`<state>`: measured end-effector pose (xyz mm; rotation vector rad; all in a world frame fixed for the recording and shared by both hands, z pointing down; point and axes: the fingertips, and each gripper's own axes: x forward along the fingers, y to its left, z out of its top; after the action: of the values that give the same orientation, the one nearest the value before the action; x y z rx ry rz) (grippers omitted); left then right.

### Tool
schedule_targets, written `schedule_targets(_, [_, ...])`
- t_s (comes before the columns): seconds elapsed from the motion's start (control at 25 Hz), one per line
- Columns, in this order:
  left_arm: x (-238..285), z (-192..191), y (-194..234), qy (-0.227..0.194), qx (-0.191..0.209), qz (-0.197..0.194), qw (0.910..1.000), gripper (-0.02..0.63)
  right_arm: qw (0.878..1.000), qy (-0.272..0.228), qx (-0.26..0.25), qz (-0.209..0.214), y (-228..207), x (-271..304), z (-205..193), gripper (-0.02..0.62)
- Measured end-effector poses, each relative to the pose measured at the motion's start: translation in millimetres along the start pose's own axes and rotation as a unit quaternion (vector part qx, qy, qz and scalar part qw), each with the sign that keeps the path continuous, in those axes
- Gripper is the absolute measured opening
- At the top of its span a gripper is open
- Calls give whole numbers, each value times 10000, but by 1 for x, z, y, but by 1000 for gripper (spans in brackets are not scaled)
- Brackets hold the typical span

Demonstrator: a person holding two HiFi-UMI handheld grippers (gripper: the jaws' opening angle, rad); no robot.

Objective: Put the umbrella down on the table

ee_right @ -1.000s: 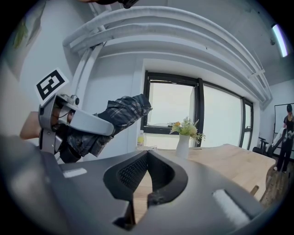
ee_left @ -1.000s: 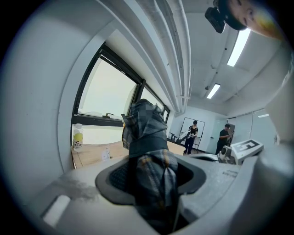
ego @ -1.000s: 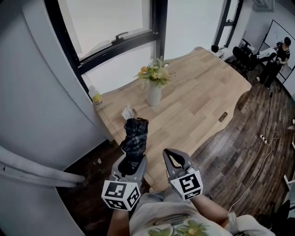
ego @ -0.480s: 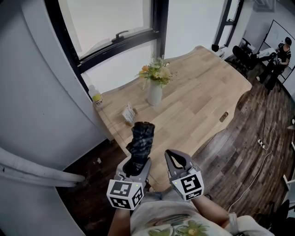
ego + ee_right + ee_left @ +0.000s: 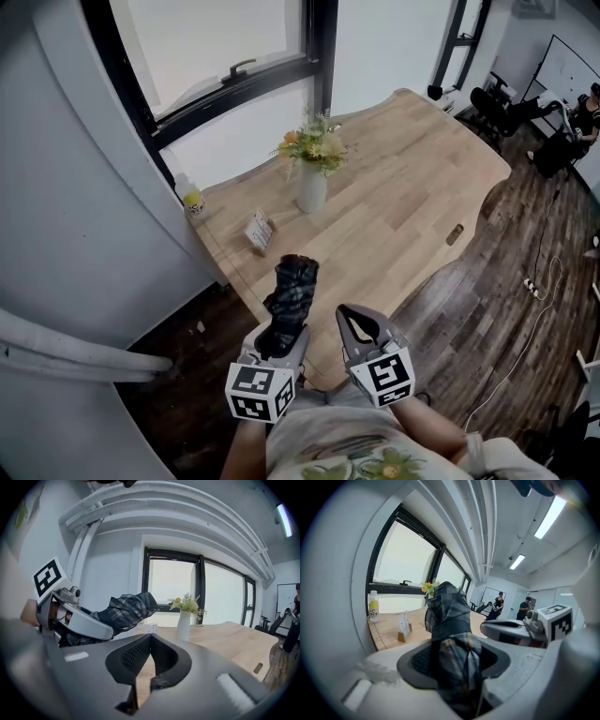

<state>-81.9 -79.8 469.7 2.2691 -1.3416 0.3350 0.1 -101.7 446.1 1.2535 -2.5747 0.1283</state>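
Note:
A folded dark plaid umbrella (image 5: 292,289) sticks forward and up out of my left gripper (image 5: 279,334), which is shut on its lower end. Its free end hangs over the near edge of the wooden table (image 5: 412,187). In the left gripper view the umbrella (image 5: 451,620) fills the space between the jaws of that gripper (image 5: 453,662). My right gripper (image 5: 356,324) is just to the right, shut, with nothing in it. The right gripper view shows its own closed jaws (image 5: 143,670) and the umbrella (image 5: 125,610) to their left.
On the table stand a white vase of flowers (image 5: 312,186), a small card stand (image 5: 259,231), a bottle (image 5: 192,199) by the window and a small dark object (image 5: 455,236). Dark wood floor with a cable (image 5: 525,347) lies right. People stand far right (image 5: 583,111).
My left gripper has carried the umbrella lower and a little to the right, and the umbrella now tilts less steeply. The right gripper has stayed where it was.

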Motion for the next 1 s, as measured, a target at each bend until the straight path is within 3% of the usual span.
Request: schedule_targets(1.0, [41,-48,11,804,215,-231,9963,213,9998,160,85,-34,-14,21,-14,0])
